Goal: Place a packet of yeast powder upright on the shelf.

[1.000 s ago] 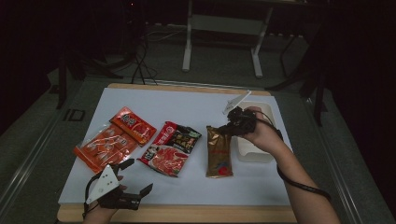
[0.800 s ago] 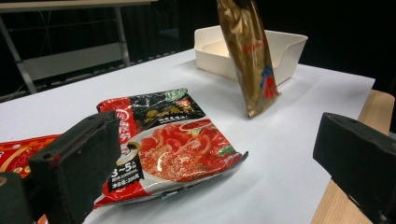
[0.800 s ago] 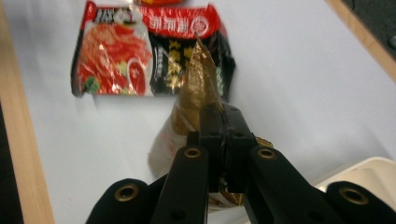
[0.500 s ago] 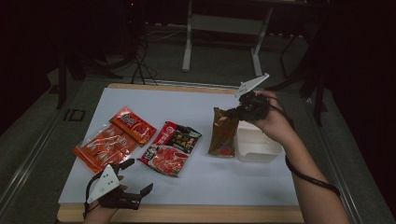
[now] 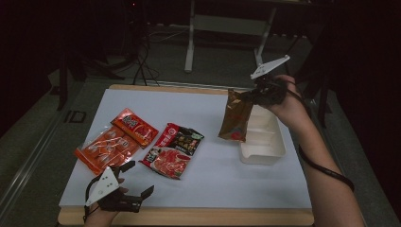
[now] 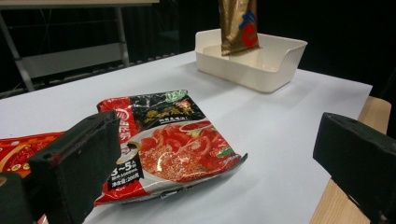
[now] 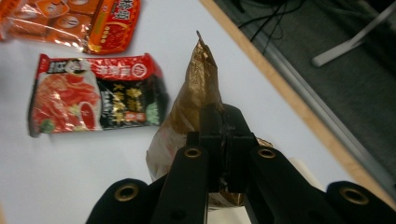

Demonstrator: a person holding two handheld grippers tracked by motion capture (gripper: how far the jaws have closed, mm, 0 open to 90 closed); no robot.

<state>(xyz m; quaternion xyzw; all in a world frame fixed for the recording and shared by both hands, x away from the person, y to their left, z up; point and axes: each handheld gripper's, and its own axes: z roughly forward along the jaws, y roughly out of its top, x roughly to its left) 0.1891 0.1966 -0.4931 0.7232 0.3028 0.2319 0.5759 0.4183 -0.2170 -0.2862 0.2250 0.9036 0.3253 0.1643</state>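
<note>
Right gripper [image 5: 259,93] pinches the gold sachet [image 5: 235,116] by its top, dangling it over the white tray [image 5: 263,153] at three o'clock. Three packets wait; left gripper [image 5: 137,179] rests, jaws spread.

Bare surface [image 5: 222,179] lies open between my left tool [image 5: 124,188] and the white tray [image 5: 272,150]. The red-black packet [image 5: 172,149] and two orange packets [image 5: 116,139] crowd the left side. The gold pouch [image 5: 235,116] hangs over the tray's near-left edge, blocking that entry.
</note>
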